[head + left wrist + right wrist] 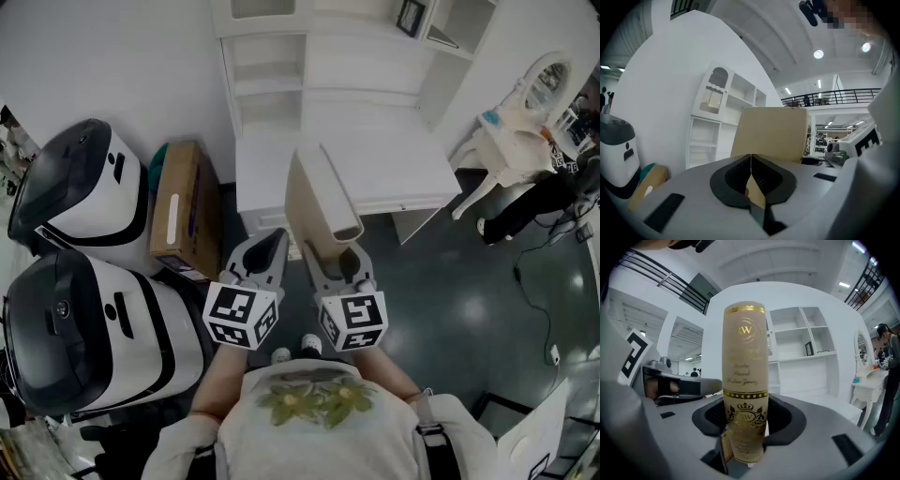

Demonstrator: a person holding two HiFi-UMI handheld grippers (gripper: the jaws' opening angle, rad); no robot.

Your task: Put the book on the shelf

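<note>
A beige book (323, 202) with gold print on its spine (745, 380) stands upright between the jaws of my right gripper (345, 258), which is shut on its lower part (746, 418). My left gripper (262, 253) is just left of it, shut with nothing held, its jaws meeting (751, 171). The book's plain cover (771, 133) shows beyond the left jaws. The white shelf unit (272, 66) with open compartments stands ahead of both grippers, above a white cabinet top (375, 169). The shelf (797, 338) is behind the book in the right gripper view.
Two white-and-black machines (84, 187) (84, 337) stand at the left, with a cardboard box (183, 211) leaning by the cabinet. A white dressing table with a mirror (525, 131) is at the right, a person (888, 357) beside it. A cable (525, 281) lies on the dark floor.
</note>
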